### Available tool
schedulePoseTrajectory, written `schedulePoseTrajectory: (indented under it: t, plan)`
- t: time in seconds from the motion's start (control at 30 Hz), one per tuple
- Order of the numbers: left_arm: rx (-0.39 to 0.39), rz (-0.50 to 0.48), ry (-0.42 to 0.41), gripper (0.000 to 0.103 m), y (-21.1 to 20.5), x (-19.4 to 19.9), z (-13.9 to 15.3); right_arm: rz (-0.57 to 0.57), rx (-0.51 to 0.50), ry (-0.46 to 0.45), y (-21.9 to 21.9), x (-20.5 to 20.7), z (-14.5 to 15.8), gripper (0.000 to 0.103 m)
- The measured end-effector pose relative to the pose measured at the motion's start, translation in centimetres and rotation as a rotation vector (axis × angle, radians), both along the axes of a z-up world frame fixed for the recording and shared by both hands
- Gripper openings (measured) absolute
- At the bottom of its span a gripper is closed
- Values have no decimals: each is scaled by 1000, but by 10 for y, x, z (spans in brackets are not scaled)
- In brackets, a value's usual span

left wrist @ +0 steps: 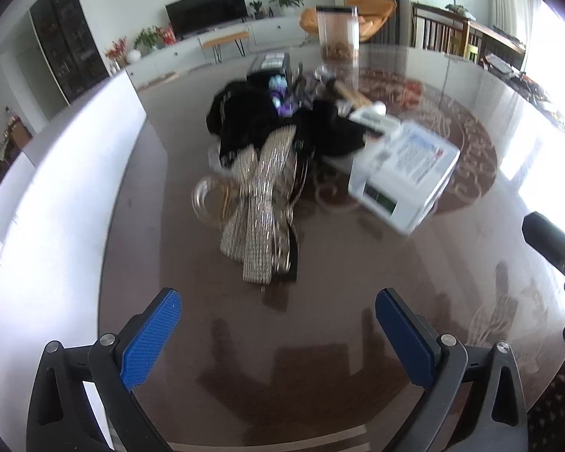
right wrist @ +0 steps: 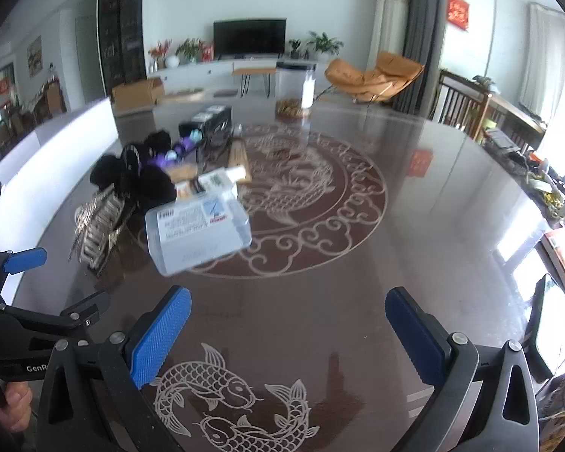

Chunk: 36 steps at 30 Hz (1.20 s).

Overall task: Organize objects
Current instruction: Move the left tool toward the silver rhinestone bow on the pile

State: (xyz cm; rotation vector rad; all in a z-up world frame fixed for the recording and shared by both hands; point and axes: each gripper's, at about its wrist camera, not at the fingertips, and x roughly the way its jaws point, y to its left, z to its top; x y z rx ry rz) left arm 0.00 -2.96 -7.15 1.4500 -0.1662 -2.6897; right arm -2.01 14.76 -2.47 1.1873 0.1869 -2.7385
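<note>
A pile of objects lies on the glossy brown table [left wrist: 320, 339]. A white labelled box [left wrist: 403, 173] sits at the pile's right; it also shows in the right wrist view [right wrist: 197, 231]. A sparkly silver strap [left wrist: 258, 207] hangs from black cloth [left wrist: 252, 120]; both show in the right wrist view, strap [right wrist: 100, 222] and cloth [right wrist: 139, 175]. My left gripper [left wrist: 278, 335] is open and empty, short of the strap. My right gripper [right wrist: 288, 335] is open and empty, near the box's right front. The left gripper also shows at the left edge of the right wrist view [right wrist: 67, 282].
A clear jar [left wrist: 337, 37] with brown contents stands at the table's far edge, also seen in the right wrist view [right wrist: 295, 88]. A black open box [right wrist: 211, 124] with small purple items sits behind the pile. A white wall panel [left wrist: 56, 207] borders the table's left.
</note>
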Motion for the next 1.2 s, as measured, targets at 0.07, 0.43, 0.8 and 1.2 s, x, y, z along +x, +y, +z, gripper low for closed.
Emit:
schedulePoseTrajectory:
  t: [0.07, 0.43, 0.8, 1.2]
  plan:
    - [10, -5, -15, 103, -2, 0, -6, 22, -16, -43, -3, -5, -7, 103]
    - [128, -59, -22, 103, -11, -6, -18, 6, -59, -160, -7, -29, -35, 103]
    - [130, -75, 4, 103, -11, -19, -20, -8, -16, -209, -9, -37, -46, 103]
    - [134, -95, 9, 103, -14, -24, -20, -13, -11, -208, -10, -39, -48, 103]
